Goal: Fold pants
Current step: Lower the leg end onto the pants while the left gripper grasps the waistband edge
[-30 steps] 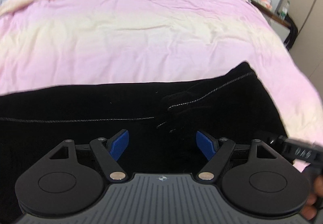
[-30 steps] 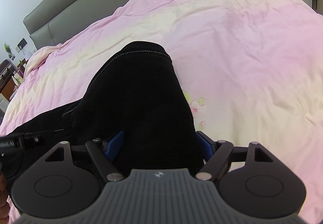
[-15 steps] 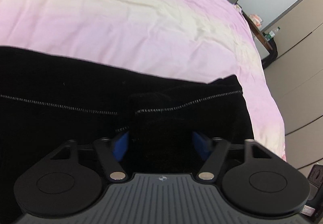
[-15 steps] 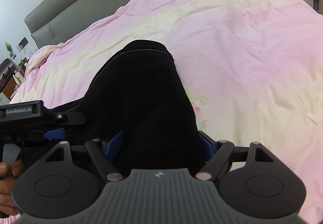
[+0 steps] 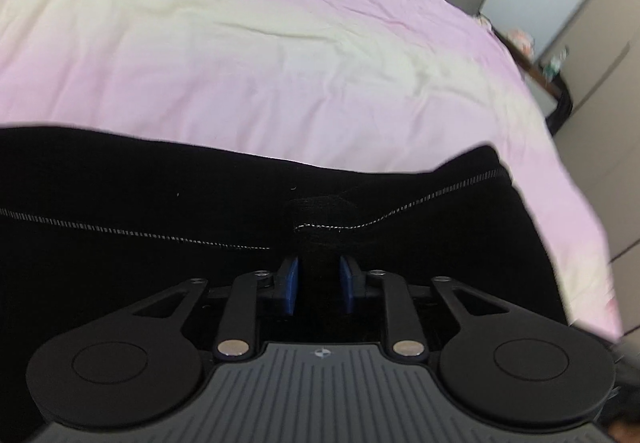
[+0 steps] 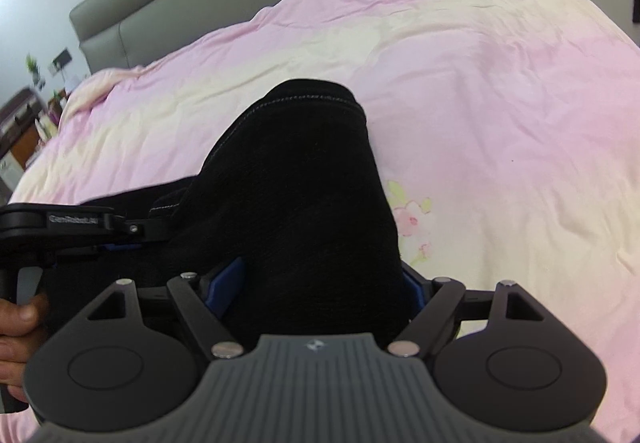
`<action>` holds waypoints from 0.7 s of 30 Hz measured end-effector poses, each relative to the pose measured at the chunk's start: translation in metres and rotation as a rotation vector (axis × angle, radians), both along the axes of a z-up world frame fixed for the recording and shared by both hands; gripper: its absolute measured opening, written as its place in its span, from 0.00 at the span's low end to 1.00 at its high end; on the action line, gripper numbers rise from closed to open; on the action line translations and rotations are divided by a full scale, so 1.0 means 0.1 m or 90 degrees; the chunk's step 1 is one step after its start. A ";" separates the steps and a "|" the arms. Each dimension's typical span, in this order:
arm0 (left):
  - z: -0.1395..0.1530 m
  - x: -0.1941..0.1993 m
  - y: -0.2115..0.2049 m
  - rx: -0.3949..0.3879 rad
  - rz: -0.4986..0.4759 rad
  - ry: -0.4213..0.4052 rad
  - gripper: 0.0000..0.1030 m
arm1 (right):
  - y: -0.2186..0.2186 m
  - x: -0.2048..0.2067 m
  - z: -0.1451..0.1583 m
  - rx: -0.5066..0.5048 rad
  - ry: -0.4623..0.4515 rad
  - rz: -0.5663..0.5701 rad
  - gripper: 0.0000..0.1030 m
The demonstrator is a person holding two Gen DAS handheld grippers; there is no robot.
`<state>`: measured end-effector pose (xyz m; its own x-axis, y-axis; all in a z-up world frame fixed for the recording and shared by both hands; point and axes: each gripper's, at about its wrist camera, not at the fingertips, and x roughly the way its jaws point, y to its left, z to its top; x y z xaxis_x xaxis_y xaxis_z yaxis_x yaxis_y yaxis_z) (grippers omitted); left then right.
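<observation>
Between both tongs [image 5: 319, 285], black pants [image 6: 304, 179].

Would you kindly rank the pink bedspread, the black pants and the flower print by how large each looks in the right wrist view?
1. Pink bedspread: fills most of the frame.
2. Black pants: a broad dark mass mid-frame, though nearness to the camera enlarges them.
3. Flower print: a small motif beside the pants.

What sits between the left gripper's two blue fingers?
A bunched fold of the black pants, pinched by the left gripper as its fingers closed, seen in the left wrist view.
</observation>
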<state>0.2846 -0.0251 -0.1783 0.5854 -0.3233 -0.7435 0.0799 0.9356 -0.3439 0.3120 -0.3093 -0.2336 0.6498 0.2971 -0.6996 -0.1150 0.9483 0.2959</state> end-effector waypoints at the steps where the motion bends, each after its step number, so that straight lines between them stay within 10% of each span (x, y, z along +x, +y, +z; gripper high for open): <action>1: 0.02 -0.04 -0.02 0.016 -0.001 -0.008 0.32 | 0.02 0.00 0.01 -0.009 -0.004 0.003 0.74; 7: 0.24 -0.22 0.13 -0.025 0.050 -0.023 0.41 | -0.02 -0.08 0.02 -0.008 0.005 0.006 0.77; 10: 0.34 -0.35 0.07 -0.033 0.008 -0.044 0.60 | 0.01 -0.16 0.04 -0.021 0.004 0.018 0.78; 15: 0.19 -0.44 -0.21 0.103 -0.065 -0.011 0.68 | 0.11 -0.23 0.02 -0.064 0.001 0.052 0.80; 21: 0.11 -0.73 -0.14 0.123 -0.072 -0.002 0.75 | 0.17 -0.34 0.00 -0.095 0.004 0.089 0.81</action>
